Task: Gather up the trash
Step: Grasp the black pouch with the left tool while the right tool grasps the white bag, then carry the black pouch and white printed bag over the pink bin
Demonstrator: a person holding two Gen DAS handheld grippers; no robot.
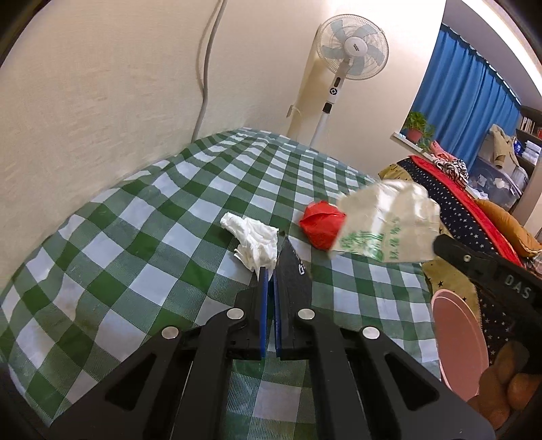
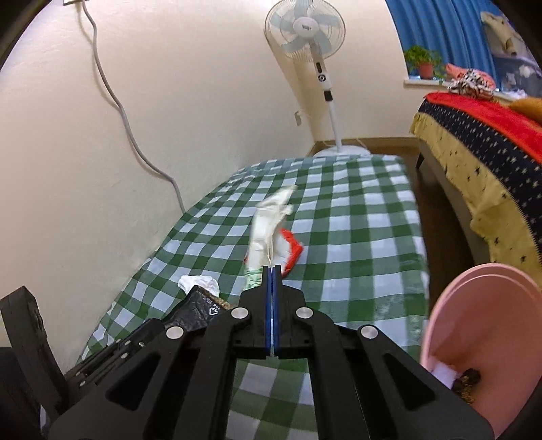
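Observation:
My left gripper (image 1: 271,270) is shut on a black wrapper (image 1: 293,267) with white print, which sticks out past the pads. In the right wrist view that wrapper (image 2: 200,304) shows at the lower left. My right gripper (image 2: 272,269) is shut on a thin clear plastic bag (image 2: 267,233) with green print, lifted off the table. From the left wrist, the same bag (image 1: 382,223) hangs at the right gripper's (image 1: 438,243) tip. A crumpled red wrapper (image 1: 321,223) (image 2: 293,250) and a white tissue (image 1: 252,240) (image 2: 200,282) lie on the green checked tablecloth (image 1: 135,254).
A pink bin (image 2: 481,338) (image 1: 457,342) stands at the table's right edge with some scraps inside. Beyond it is a bed with a starred cover (image 2: 474,135). A standing fan (image 2: 305,30) and a wall cable (image 2: 111,91) are behind the table.

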